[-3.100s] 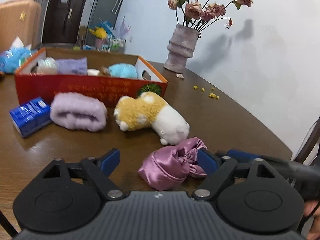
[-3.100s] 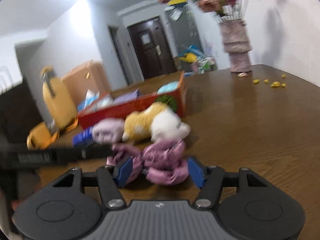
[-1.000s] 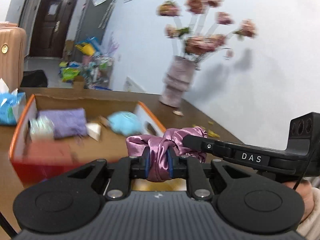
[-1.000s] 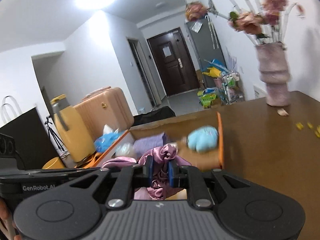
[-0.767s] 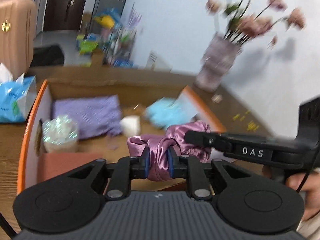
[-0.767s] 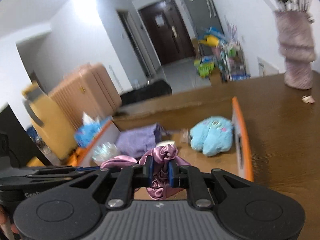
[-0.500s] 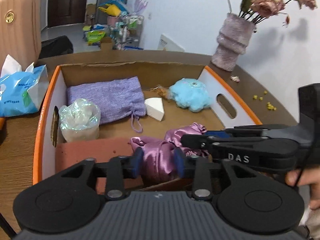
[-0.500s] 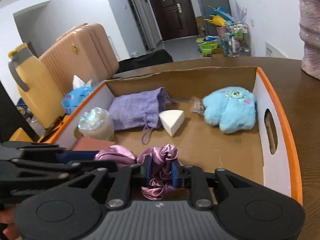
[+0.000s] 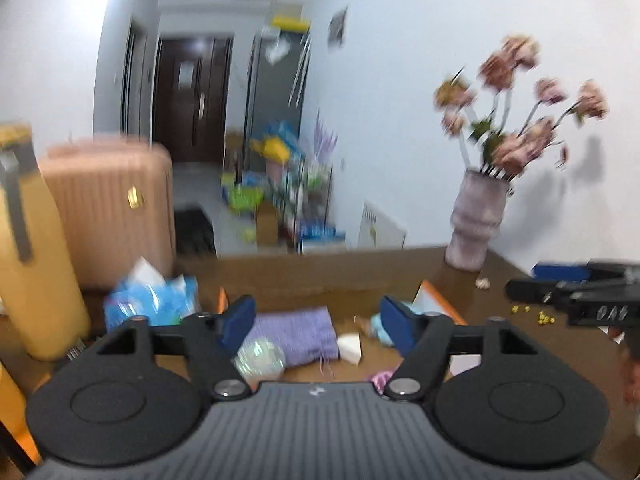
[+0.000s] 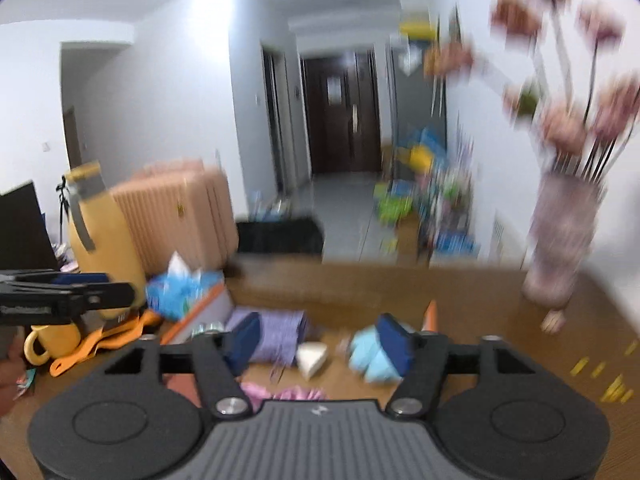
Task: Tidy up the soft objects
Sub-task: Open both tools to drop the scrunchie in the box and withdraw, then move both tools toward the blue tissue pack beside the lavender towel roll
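Below, crumpled satin scrunchie (image 10: pixel 298 394) in the cardboard box (image 9: pixel 440 300), left tool (image 9: pixel 320 322) and right tool (image 10: pixel 320 340) both spread apart, empty.

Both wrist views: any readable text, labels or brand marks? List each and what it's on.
None can be read.
Right gripper body in the left wrist view: pale lettering, blurred.
Left gripper body in the right wrist view: pale line of text, blurred.
Door: a white notice, too small and blurred.
Blue tissue pack: print illegible.
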The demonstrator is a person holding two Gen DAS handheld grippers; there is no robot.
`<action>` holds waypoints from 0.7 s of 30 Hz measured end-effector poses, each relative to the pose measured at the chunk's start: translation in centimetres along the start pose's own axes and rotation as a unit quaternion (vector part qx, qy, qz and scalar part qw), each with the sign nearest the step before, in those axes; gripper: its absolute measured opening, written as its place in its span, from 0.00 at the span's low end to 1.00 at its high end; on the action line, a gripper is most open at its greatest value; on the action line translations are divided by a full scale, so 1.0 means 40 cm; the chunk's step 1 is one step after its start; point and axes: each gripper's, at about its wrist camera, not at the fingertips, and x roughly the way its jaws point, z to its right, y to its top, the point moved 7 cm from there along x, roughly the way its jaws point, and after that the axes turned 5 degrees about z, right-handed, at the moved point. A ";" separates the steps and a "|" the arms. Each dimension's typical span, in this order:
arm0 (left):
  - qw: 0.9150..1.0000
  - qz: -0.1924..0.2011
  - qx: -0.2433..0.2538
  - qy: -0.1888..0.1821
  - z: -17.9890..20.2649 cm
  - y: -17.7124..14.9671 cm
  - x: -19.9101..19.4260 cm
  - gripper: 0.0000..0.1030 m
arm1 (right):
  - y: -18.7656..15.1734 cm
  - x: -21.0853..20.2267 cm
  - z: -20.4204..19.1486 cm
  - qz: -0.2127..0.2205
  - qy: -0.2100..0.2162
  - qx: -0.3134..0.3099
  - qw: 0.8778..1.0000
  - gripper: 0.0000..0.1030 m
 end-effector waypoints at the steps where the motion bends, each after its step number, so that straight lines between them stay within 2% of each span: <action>1: 1.000 0.013 0.007 0.008 0.005 0.005 -0.031 0.77 | 0.013 -0.035 -0.003 0.024 -0.005 -0.012 1.000 0.83; 3: 0.999 0.036 0.021 0.034 0.015 0.003 -0.083 0.80 | 0.025 -0.088 -0.011 0.060 -0.016 -0.030 0.998 0.88; 6: 0.994 0.076 0.038 0.065 0.031 -0.006 -0.141 0.86 | 0.019 -0.133 -0.023 0.082 -0.027 -0.041 0.995 0.90; 10: 0.995 0.076 0.024 0.055 0.039 -0.022 -0.184 0.87 | 0.011 -0.160 -0.034 0.086 -0.033 -0.030 0.995 0.90; 13: 0.994 0.088 0.033 0.057 0.042 -0.014 -0.217 0.87 | 0.012 -0.181 -0.042 0.092 -0.034 -0.027 0.995 0.90; 17: 0.993 0.101 0.030 0.056 0.033 -0.014 -0.267 0.91 | 0.010 -0.222 -0.067 0.104 -0.034 -0.032 0.994 0.90; 19: 0.992 0.105 0.033 0.060 0.031 -0.033 -0.290 0.92 | -0.003 -0.247 -0.075 0.111 -0.034 -0.026 0.993 0.90; 21: 0.990 0.107 0.042 0.079 0.029 -0.072 -0.311 0.92 | -0.033 -0.281 -0.090 0.118 -0.029 -0.017 0.992 0.90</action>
